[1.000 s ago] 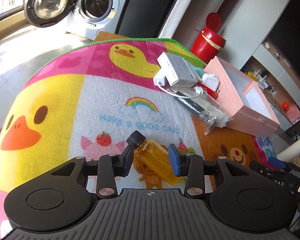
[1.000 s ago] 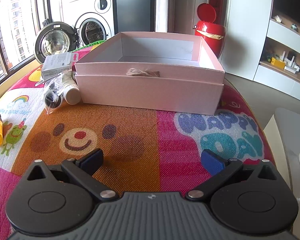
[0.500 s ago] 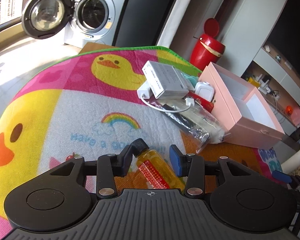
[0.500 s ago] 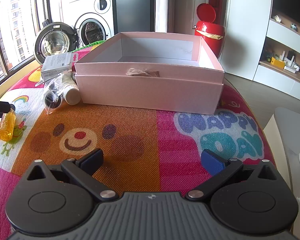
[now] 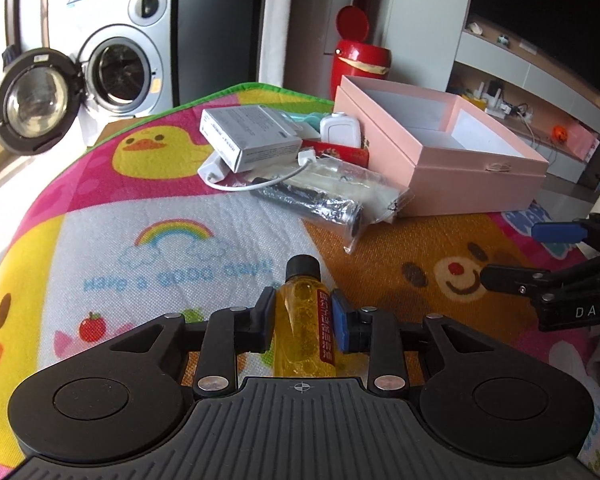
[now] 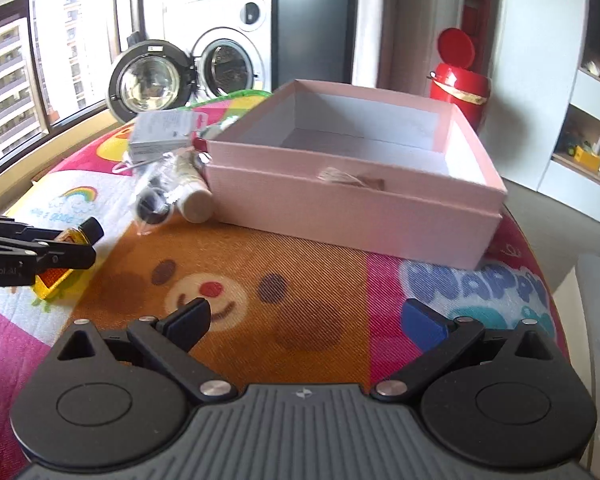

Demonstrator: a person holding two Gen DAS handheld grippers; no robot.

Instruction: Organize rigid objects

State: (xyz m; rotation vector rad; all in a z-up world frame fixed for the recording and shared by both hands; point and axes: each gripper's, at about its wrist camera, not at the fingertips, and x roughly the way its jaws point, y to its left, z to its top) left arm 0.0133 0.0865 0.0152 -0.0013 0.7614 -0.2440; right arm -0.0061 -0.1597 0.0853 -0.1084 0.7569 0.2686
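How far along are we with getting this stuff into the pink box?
Nothing is packed: the pink box looks empty. The left gripper has its jaws shut on the yellow bottle. The right gripper is open. The white carton, bagged items and charger cable are on the mat.

Lower end of the yellow bottle hidden behind the gripper body; pink box slightly blurred; shelf items at far right unreadable.

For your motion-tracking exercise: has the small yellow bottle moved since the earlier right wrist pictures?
Yes. The yellow bottle, clamped in the left gripper, has shifted right toward the pink box.
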